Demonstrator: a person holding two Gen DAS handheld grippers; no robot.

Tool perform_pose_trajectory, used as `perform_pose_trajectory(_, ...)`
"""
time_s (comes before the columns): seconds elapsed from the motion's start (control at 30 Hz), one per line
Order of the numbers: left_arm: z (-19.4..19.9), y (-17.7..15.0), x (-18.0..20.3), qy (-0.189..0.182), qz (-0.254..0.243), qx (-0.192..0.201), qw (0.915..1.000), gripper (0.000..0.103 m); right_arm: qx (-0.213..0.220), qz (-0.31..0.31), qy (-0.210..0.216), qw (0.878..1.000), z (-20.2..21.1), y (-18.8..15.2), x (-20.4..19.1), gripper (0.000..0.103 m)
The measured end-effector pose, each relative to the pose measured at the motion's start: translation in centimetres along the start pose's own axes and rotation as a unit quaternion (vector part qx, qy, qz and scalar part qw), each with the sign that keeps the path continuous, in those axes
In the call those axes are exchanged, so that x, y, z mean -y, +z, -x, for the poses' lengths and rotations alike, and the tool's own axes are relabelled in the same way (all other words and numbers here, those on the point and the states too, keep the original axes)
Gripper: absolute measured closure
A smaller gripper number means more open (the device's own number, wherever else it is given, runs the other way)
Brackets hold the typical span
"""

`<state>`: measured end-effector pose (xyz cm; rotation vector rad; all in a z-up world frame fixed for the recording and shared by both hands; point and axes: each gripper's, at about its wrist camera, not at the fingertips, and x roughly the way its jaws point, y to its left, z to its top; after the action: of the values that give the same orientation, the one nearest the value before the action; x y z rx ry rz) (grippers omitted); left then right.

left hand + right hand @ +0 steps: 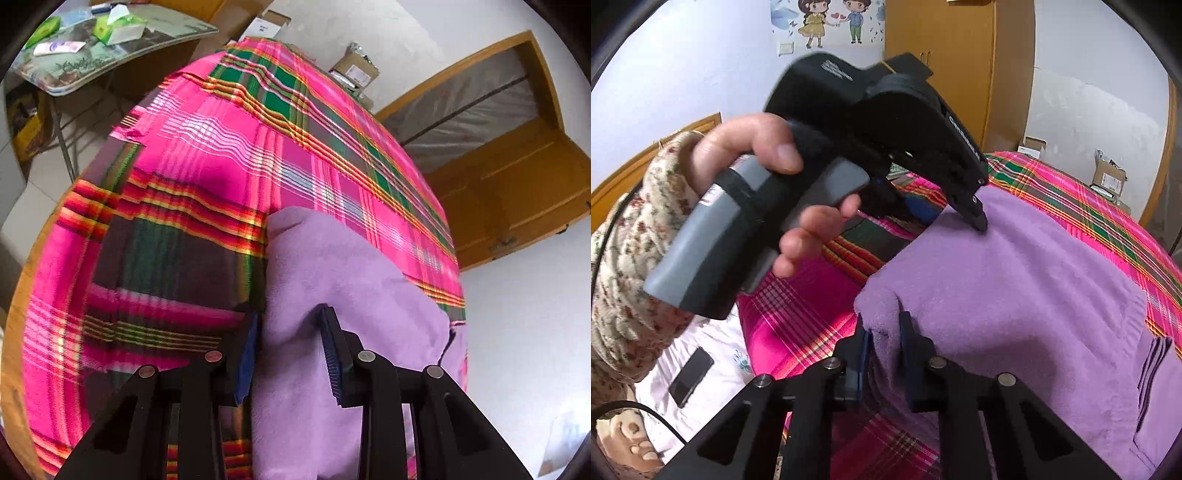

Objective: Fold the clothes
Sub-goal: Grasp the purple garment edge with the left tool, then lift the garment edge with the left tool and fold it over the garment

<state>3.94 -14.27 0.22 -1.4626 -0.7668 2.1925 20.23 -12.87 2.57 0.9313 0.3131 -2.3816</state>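
Covering most of both views, a pink, green and orange plaid blanket [207, 177] spreads over the bed. On it, lower right of each frame, lies a lilac fleece garment [1015, 295], plush, light and floppy by the look, likely to sag unless held at edges or corners. The left gripper [290, 347], held by a hand [768, 177] in a floral sleeve, straddles the garment's edge, jaws apart. The right gripper [884, 345] has its jaws narrowly around a raised corner fold; whether it pinches, I cannot tell. Writing on the gripper body is blurred.
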Motion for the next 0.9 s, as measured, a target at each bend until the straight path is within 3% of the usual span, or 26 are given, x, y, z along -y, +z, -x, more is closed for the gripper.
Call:
perform_pose_trajectory(0.27,-0.8,0.7,1.5,-0.007,0.0,-0.002,1.0,0.07,0.051,-0.018,0.006,0.998,3.3,0.4,1.1,0.089)
perform_pose_trajectory(0.37,-0.2,0.7,2.7,-0.006,-0.008,0.009,0.9999,0.084,0.067,-0.025,0.008,0.997,4.6,0.4,1.6,0.089)
perform_pose_trajectory(0.9,3.9,-0.3,13.0,-0.035,-0.072,0.07,0.9944,0.084,0.164,-0.073,0.002,0.984,13.8,-0.2,6.1,0.089)
